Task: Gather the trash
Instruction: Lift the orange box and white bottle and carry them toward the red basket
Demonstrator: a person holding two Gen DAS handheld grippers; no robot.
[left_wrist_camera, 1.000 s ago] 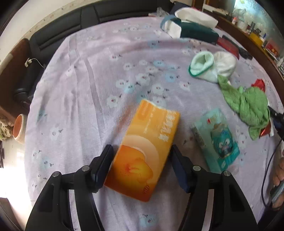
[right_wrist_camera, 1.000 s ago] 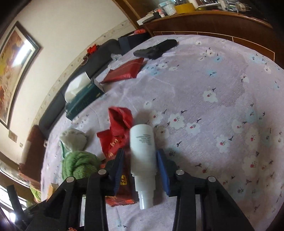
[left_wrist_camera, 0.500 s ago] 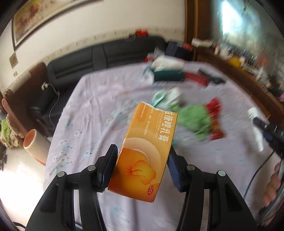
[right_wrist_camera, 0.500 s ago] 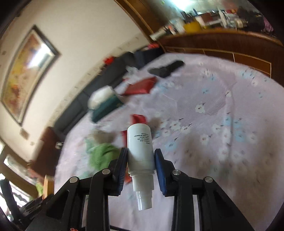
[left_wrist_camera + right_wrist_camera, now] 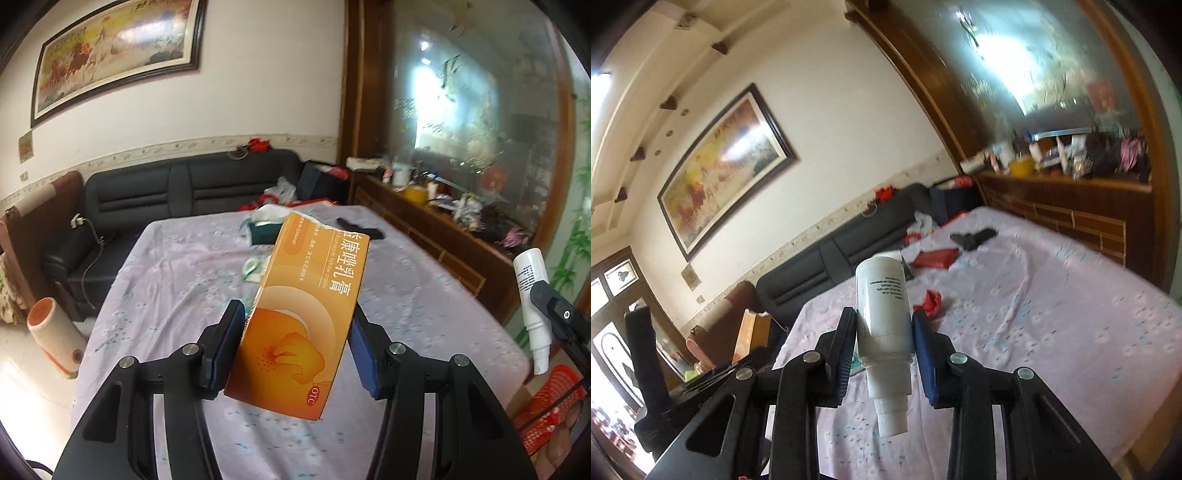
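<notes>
My left gripper (image 5: 295,339) is shut on an orange medicine box (image 5: 303,317), held tilted in the air above the table (image 5: 166,295) with its lilac flowered cloth. My right gripper (image 5: 884,343) is shut on a white plastic bottle (image 5: 884,314), cap end toward the camera, also lifted off the table. In the left wrist view that white bottle (image 5: 532,291) shows at the right edge, clamped in the other gripper. In the right wrist view the orange box (image 5: 751,336) shows at the left.
On the table lie a red wrapper (image 5: 931,301), a red packet (image 5: 936,257), a black object (image 5: 973,236), a tissue box (image 5: 264,229) and a pale sock (image 5: 253,267). A red mesh basket (image 5: 550,410) stands right of the table, a dark sofa (image 5: 184,195) behind it, a wooden sideboard (image 5: 436,236) along its right.
Both grippers have risen off the table and tipped up, carrying the orange box and the white bottle. The views now take in the wall, sofa and sideboard instead of the tabletop.
</notes>
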